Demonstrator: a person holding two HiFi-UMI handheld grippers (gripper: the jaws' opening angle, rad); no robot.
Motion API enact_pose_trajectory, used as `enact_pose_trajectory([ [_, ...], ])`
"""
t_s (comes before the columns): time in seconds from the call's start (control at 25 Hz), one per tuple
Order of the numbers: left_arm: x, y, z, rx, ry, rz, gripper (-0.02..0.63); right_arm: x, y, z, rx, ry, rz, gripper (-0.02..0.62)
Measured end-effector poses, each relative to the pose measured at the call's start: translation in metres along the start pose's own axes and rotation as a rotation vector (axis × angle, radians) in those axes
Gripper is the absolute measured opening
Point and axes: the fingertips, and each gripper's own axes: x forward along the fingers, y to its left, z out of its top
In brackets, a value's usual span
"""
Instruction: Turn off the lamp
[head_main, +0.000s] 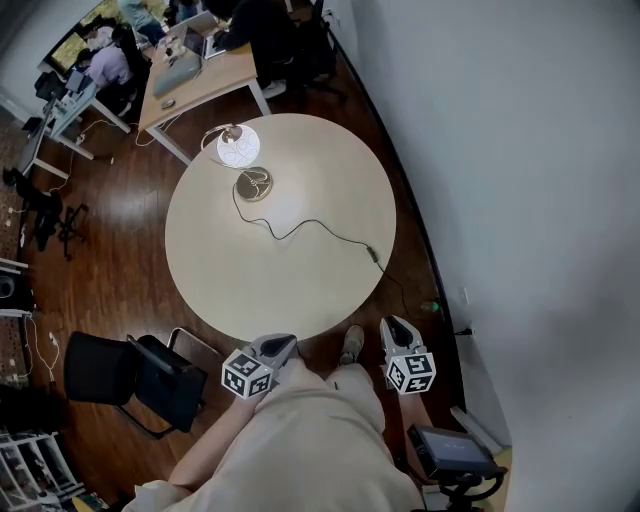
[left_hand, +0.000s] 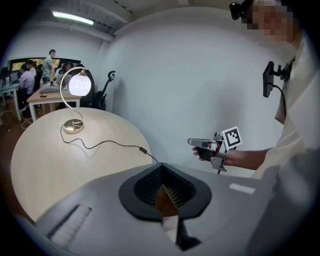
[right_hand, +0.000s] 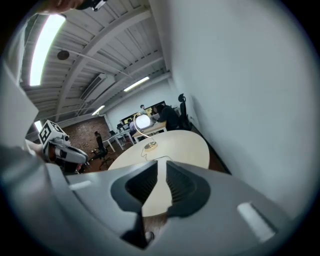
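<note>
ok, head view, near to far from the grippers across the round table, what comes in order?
left gripper and right gripper → inline switch on the cord → lamp base → lit lamp shade → desk

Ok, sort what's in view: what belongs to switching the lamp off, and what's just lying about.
For the job: lamp, lit; its cord; the inline block on that cord, likely the switch.
Lying about: round table under them; black chair; far desk.
</note>
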Motion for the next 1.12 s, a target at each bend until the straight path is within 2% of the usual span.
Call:
enact_pose_trajectory([
  [0.2, -0.006, 0.013, -0.007, -0.045, -0.044, 0.029, 0.000, 0.016, -0.007, -0.022, -0.021, 0.084, -0.003, 0.048],
  [0.32, -0.002, 0.025, -0.008, -0.055, -0.083, 0.016, 0.000, 0.031, 0.002, -0.015, 0.001, 0.091, 0.005, 0.048],
  [0.4, -0.006, 0.037, -0.009, -0.026, -0.083, 0.029, 0.000, 0.039, 0.025, -0.003, 0.011, 0.085, 0.022, 0.048],
  [0.48, -0.011, 0.047, -0.003, 0.041, -0.084, 0.045, 0.000, 0.042, 0.052, 0.014, -0.010, 0.081, 0.035, 0.048],
  [0.6, -0.013, 0.063, 0.020, 0.092, -0.141, 0.035, 0.000, 0.054, 0.074, 0.035, -0.079, 0.087, 0.034, 0.048],
  [0.8, -0.030, 0.078, 0.024, 0.073, -0.165, -0.020, 0.000, 0.064, 0.096, 0.037, -0.109, 0.112, -0.024, 0.048],
  [0.96, -0.032, 0.100, 0.032, 0.027, -0.203, -0.014, 0.000, 0.077, 0.101, 0.063, -0.165, 0.113, -0.047, 0.048],
  [1.12, -0.038, 0.119, 0.030, 0.013, -0.201, -0.007, 0.000, 0.089, 0.108, 0.067, -0.181, 0.116, -0.062, 0.048],
])
